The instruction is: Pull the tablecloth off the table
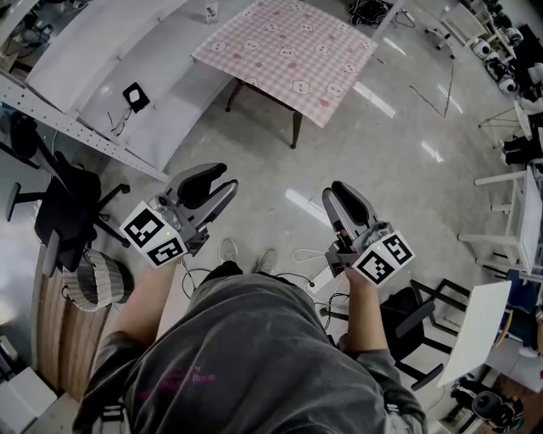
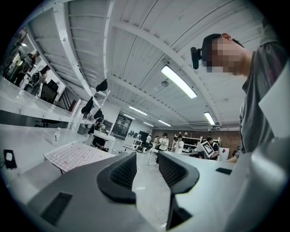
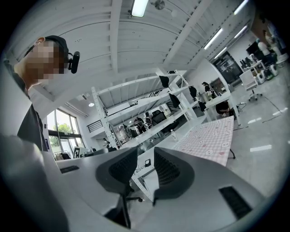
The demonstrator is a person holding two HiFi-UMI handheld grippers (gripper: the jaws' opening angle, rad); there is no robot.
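The pink checked tablecloth (image 1: 288,51) lies flat on the table (image 1: 296,129) at 12 o'clock, well away. The left gripper (image 1: 219,182) at 9 o'clock and the right gripper (image 1: 339,193) at 3 o'clock are each open a little and hold nothing. I think the next job is to get close and pinch the near edge.

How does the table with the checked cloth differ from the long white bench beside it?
The table is small and squarish, under a pink checked tablecloth; the white bench is long and uncovered. The table shows dark legs; the bench carries a black device and a bottle. Both stand side by side.
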